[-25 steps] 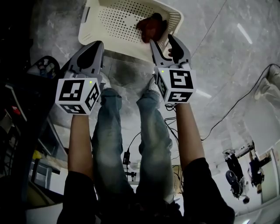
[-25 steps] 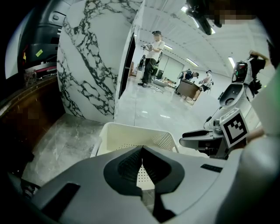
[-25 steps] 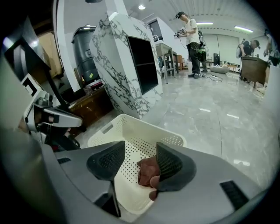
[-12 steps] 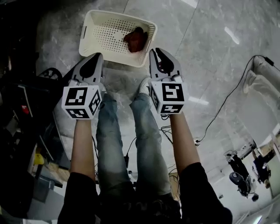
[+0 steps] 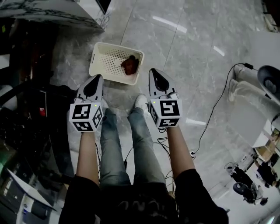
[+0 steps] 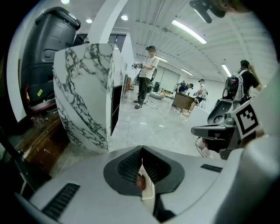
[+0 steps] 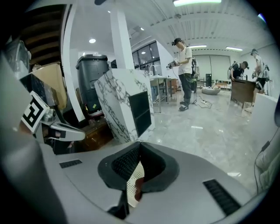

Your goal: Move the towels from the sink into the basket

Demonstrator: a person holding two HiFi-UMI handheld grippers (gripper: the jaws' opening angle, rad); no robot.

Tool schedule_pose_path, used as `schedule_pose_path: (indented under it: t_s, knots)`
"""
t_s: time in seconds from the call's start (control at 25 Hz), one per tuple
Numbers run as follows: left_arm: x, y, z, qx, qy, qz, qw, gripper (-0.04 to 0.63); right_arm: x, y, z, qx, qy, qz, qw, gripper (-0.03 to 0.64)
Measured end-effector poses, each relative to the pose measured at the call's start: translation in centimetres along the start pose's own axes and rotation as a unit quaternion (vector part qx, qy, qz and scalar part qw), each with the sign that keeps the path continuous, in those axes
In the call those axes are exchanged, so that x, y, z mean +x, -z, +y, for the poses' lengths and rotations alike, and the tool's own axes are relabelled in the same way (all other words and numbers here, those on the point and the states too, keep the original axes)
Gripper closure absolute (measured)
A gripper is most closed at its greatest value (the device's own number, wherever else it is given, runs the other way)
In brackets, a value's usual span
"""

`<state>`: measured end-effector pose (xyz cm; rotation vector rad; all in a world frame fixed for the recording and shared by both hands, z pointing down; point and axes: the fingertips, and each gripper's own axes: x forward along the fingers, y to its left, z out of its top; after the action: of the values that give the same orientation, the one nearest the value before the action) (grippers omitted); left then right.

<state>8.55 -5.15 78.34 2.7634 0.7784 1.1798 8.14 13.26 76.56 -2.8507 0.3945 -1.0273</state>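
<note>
Jaws of the left gripper (image 6: 142, 148) stand pressed together at their tips with nothing clamped between them. Through the slit below the tips show a sliver of the white perforated basket (image 6: 149, 189) and the reddish-brown towel (image 6: 139, 181), down on the floor. The right gripper (image 7: 140, 143) has just been closing its jaws, and they too meet on nothing, with the same basket (image 7: 131, 183) and towel (image 7: 138, 191) glimpsed through their gap. In the head view the 2 grippers are held side by side above the person's legs, the left gripper (image 5: 97, 78) at 9 o'clock of the right gripper (image 5: 155, 75). Both point toward 12 o'clock, each with a marker cube (image 5: 86, 117) at its 6 o'clock end. The basket (image 5: 105, 65) sits on the grey marble floor (image 5: 192, 65) at 12 o'clock of the left gripper, well apart from both grippers. The 1 towel (image 5: 130, 64) in sight lies crumpled inside the basket against its 3 o'clock wall. A white shoe (image 5: 141, 102) shows between the grippers, above the jeans (image 5: 142, 148). A marble-patterned counter (image 5: 52, 11) stands at 11 o'clock of the basket, and a black cable (image 5: 214, 109) trails over the floor at 3 o'clock of the right gripper. A standing person (image 6: 148, 72) appears in the distance in both gripper views.
</note>
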Motion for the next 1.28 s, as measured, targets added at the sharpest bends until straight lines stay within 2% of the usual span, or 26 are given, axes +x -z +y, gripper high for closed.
schedule_pose_path:
  t_s: [0.2, 0.44, 0.68, 1.0, 1.28]
  knots:
    - [-4.7, -7.3, -2.4, 0.023, -0.001, -0.034, 0.9992, 0.581, -5.6, -7.4, -0.9, 0.0, 0.018, -0.043, 0.999, 0.603]
    - [-11.4, -15.6, -6.1, 0.029, -0.001, -0.074, 0.9969, 0.581, -14.1, -15.6, -0.6, 0.013, 0.032, -0.084, 0.996, 0.604]
    - [-17.5, -23.6, -8.2, 0.075, -0.004, -0.118, 0.9902, 0.581, -20.8, -23.2, -0.8, 0.018, 0.053, -0.14, 0.989, 0.604]
    - [-25.3, -29.4, -9.8, 0.08, -0.002, -0.168, 0.9825, 0.581, -27.2, -29.3, 1.9, 0.012, 0.057, -0.192, 0.98, 0.604]
    - [-30.0, -33.7, -11.5, 0.101, 0.004, -0.218, 0.9707, 0.581, -31.7, -33.1, 3.8, -0.005, 0.06, -0.229, 0.972, 0.604]
